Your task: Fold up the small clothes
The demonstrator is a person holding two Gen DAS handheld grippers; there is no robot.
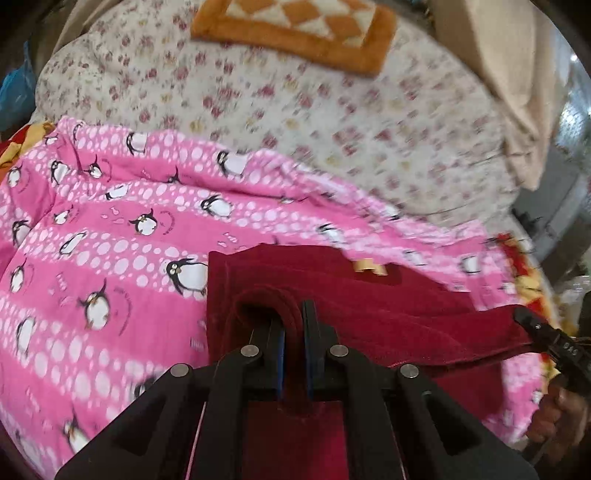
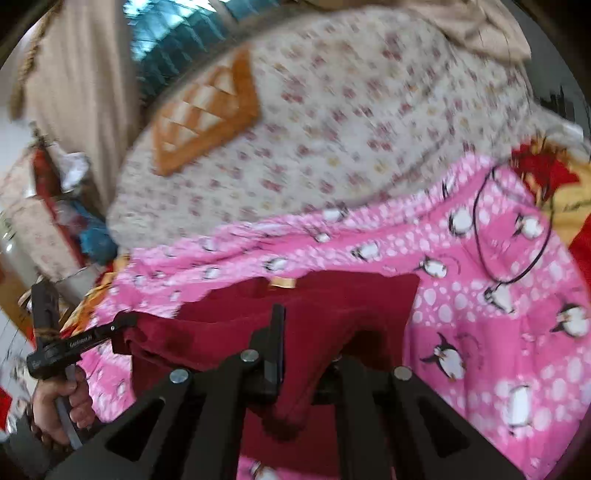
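A small dark red garment (image 1: 369, 295) with a gold label lies on a pink penguin-print blanket (image 1: 92, 240). My left gripper (image 1: 293, 317) is shut on a folded edge of the garment at its near left side. In the left wrist view my right gripper (image 1: 524, 317) pinches the garment's right edge. In the right wrist view the garment (image 2: 332, 306) drapes over my right gripper (image 2: 306, 332), which is shut on its near edge; the right finger is hidden under cloth. My left gripper (image 2: 125, 325) grips the far left corner there.
A floral quilt (image 1: 332, 122) covers the bed beyond the blanket, with an orange checked cushion (image 1: 295, 26) on it. A black cord (image 2: 517, 236) loops on the blanket at the right. A beige curtain (image 2: 81, 81) and clutter stand at the left.
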